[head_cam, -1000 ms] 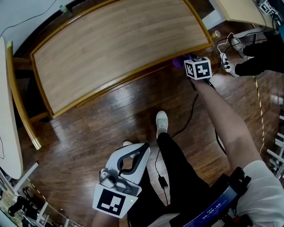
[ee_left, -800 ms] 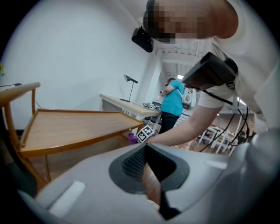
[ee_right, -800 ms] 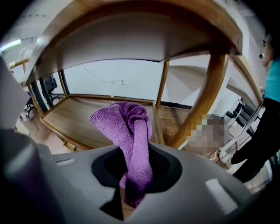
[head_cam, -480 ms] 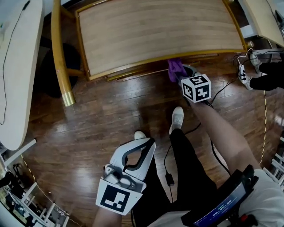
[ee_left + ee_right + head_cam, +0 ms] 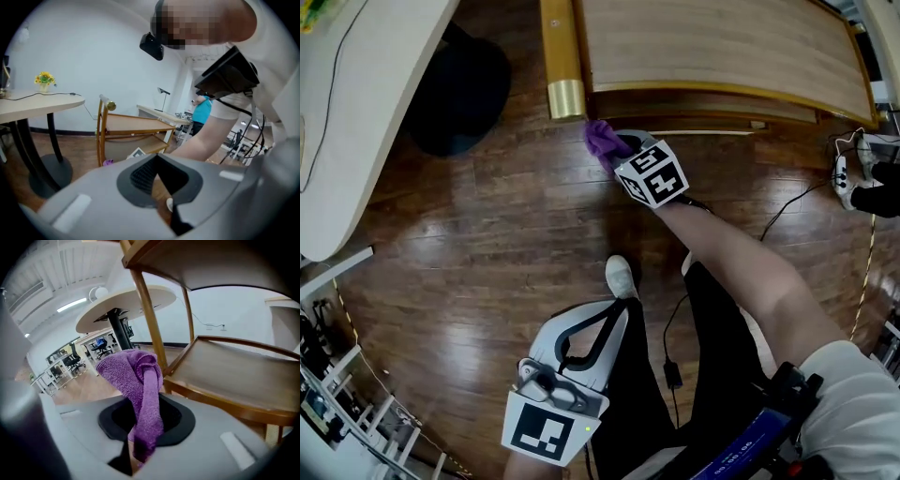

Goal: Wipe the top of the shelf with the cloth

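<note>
The wooden shelf's top runs along the upper edge of the head view, with a brass-capped corner post at its left front. My right gripper hangs just below that corner, over the floor and lower than the top, shut on a bunched purple cloth. In the right gripper view the cloth stands out of the jaws beside a shelf post, with the lower shelf board ahead. My left gripper is near my legs, shut and holding nothing; its view shows the shelf in the distance.
A white round table with a black base stands left of the shelf. Cables trail over the dark wood floor. My shoe is below the right gripper. Another person's feet are at the right edge.
My right gripper has carried the cloth leftwards along the shelf's front edge, from near the right corner to the left corner post. The left gripper has stayed by my legs.
</note>
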